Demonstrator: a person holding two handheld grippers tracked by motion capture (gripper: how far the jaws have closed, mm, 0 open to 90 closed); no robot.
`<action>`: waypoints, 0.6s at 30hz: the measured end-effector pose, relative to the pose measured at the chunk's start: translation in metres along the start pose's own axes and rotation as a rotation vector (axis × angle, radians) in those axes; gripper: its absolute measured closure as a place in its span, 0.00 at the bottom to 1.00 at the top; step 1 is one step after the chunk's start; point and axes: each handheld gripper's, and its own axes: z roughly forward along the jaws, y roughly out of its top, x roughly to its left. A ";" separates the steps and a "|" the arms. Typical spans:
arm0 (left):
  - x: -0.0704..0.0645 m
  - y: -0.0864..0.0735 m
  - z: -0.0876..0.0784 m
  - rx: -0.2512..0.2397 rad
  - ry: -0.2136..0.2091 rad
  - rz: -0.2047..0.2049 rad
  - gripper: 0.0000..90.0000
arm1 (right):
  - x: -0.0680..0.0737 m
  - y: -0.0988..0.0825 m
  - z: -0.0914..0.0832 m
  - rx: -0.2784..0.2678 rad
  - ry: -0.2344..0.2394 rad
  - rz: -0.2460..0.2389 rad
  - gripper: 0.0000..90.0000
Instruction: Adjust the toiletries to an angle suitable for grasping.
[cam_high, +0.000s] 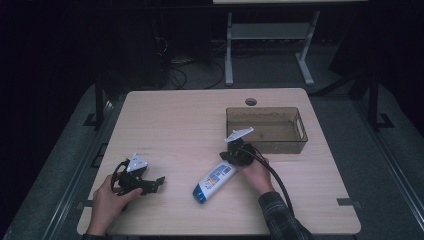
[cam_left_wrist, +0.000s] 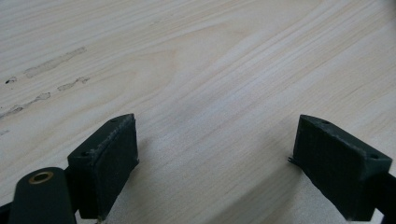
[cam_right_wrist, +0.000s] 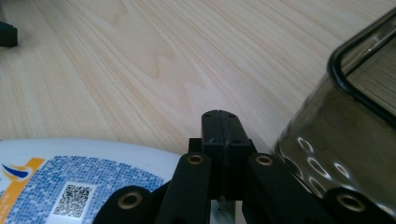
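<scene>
A white and blue tube (cam_high: 214, 180) lies on the wooden table (cam_high: 180, 125), cap end toward the front; its printed side (cam_right_wrist: 70, 182) fills the lower left of the right gripper view. My right gripper (cam_high: 234, 154) rests at the tube's far end, close to the bin. Its jaws (cam_right_wrist: 220, 135) stand pressed together, and I see nothing between the pads. My left gripper (cam_high: 152, 184) lies at the front left in the person's hand. It is open (cam_left_wrist: 215, 158) over bare wood, with nothing between its fingers.
A smoky transparent bin (cam_high: 266, 130) stands at the right back of the table, its corner (cam_right_wrist: 345, 121) just right of my right jaws. A cable hole (cam_high: 251, 102) sits near the far edge. A desk frame stands on the floor behind.
</scene>
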 end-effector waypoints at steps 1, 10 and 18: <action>0.000 0.000 0.000 0.000 0.000 0.000 0.14 | 0.000 0.000 -0.001 -0.001 0.002 0.007 1.00; 0.000 0.000 0.000 0.000 0.000 0.000 0.14 | 0.000 -0.012 -0.012 -0.003 -0.003 0.004 1.00; 0.000 0.000 0.000 0.000 0.000 0.000 0.14 | 0.003 -0.018 -0.021 -0.005 -0.004 -0.011 1.00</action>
